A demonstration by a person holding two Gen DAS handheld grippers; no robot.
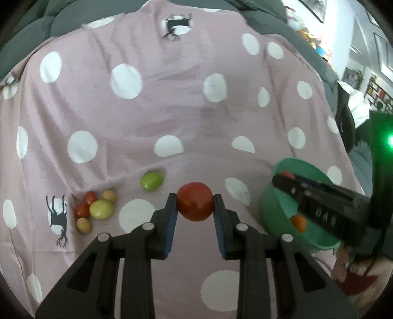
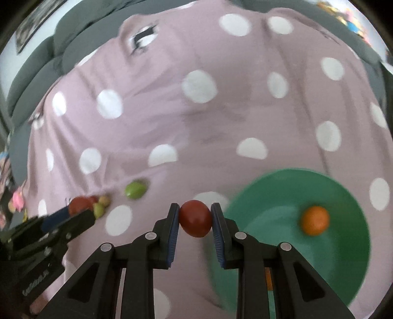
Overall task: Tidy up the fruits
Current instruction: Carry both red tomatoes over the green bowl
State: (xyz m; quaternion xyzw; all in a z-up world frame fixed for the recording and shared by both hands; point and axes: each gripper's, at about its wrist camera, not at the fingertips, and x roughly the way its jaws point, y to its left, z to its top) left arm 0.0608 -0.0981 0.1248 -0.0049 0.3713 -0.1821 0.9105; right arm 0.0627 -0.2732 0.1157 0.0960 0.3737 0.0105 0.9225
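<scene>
My left gripper (image 1: 194,201) is shut on a red tomato (image 1: 194,201), held above the pink spotted cloth (image 1: 172,110). My right gripper (image 2: 195,216) is shut on another red tomato (image 2: 195,218), just left of a green bowl (image 2: 343,257). An orange fruit (image 2: 315,220) lies in that bowl. The left wrist view shows the bowl (image 1: 275,208) at the right with the right gripper (image 1: 285,178) over it. A green fruit (image 1: 151,181) lies alone on the cloth. A small pile of red and yellow fruits (image 1: 97,208) sits further left. In the right wrist view the left gripper (image 2: 78,208) shows at the left with its tomato.
Grey cushions (image 1: 270,19) border the cloth at the far edge. A hand (image 1: 348,265) holds the right gripper's handle at the lower right. Shelves and pictures (image 1: 378,73) stand beyond the right edge.
</scene>
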